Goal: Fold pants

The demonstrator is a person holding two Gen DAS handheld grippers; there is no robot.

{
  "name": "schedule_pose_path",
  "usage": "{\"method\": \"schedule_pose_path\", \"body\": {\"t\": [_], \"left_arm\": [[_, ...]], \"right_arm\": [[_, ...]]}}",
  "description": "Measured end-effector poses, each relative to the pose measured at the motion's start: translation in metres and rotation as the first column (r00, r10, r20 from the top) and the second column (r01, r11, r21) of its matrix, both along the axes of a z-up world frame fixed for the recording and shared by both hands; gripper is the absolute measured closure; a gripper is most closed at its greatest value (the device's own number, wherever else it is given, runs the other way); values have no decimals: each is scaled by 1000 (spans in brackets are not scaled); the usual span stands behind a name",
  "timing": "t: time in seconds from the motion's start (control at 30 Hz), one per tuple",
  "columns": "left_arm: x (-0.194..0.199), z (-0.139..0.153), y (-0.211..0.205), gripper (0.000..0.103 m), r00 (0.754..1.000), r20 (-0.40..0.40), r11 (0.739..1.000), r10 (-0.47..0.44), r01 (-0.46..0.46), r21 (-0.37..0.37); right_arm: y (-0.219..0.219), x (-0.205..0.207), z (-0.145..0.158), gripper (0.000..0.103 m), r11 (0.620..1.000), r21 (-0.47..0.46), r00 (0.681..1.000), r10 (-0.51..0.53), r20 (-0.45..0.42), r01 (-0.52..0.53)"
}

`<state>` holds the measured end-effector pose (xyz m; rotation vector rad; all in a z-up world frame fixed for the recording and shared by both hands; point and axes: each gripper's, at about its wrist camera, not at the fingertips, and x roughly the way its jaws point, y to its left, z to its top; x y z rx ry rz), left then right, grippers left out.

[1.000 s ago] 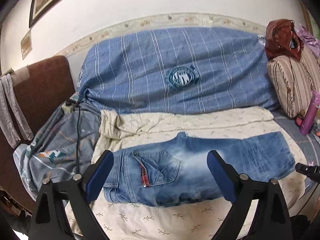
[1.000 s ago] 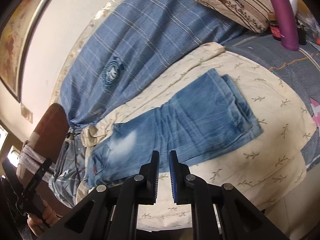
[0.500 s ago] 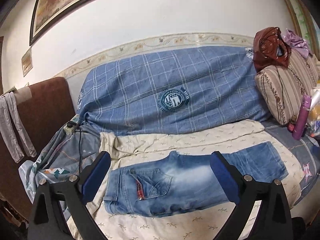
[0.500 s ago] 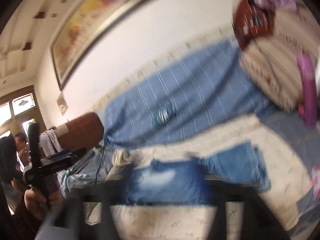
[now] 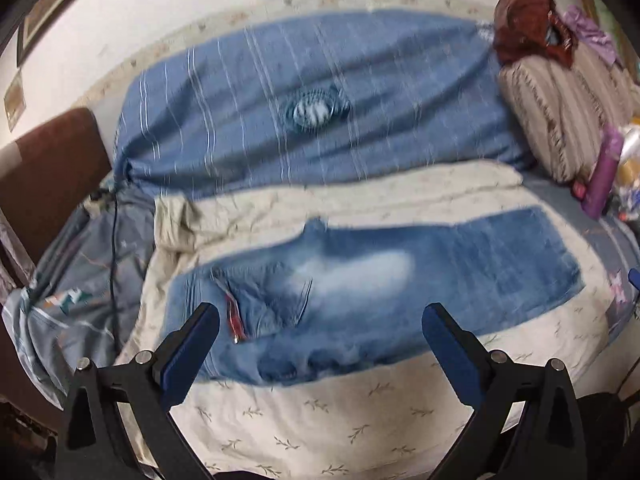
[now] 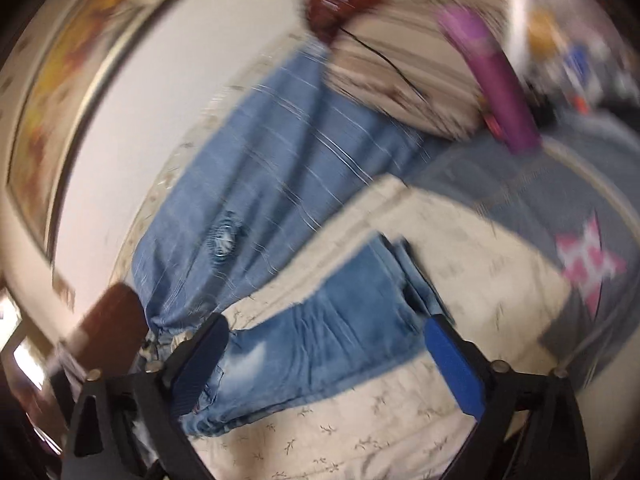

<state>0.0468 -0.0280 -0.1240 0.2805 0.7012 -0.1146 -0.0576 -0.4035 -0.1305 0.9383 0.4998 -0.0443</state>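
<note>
In the left wrist view our left gripper (image 5: 320, 332) hangs open and empty just above the waist end of the jeans (image 5: 400, 280), which lie lengthwise across the cream sheet (image 5: 320, 412). In the right wrist view our right gripper (image 6: 324, 352), jaws just narrowing a little from wide, holds nothing, and only here do the stacked hems show.

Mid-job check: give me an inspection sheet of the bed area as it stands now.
Surface: cream leaf-print sheet, wrinkled.
Job's things: jeans flat on the sheet, untouched.
Clutter: purple bottle, striped pillow, red-brown bag.
Grippers: left claw open, empty; right claw open, empty, its jaws just closing slightly.
Cables: black cord at the sheet's left.
Surroundings: blue plaid blanket, framed picture.
</note>
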Motion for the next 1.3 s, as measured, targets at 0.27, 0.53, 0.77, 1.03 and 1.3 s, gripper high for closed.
{"method": "schedule_pose_path", "body": {"t": [0.27, 0.53, 0.77, 1.03, 1.3], "left_arm": [[36, -27, 19, 2, 990, -118, 997, 73, -77, -27], [73, -56, 28, 2, 974, -194, 992, 113, -121, -29], [99, -75, 15, 2, 965, -240, 994, 102, -111, -23], [112, -110, -1, 2, 944, -316, 996, 92, -85, 35], [118, -108, -2, 15, 944, -324, 998, 69, -62, 32]], "right_arm": [[-30, 23, -75, 28, 959, 280, 997, -8, -76, 29], [-32, 46, -105, 31, 962, 267, 986, -9, -168, 54], [-32, 55, -112, 31, 968, 239, 981, -34, -192, 80], [-27, 82, -104, 41, 987, 148, 979, -32, -199, 62], [-21, 95, -88, 69, 999, 23, 964, -31, -263, 38]]}}
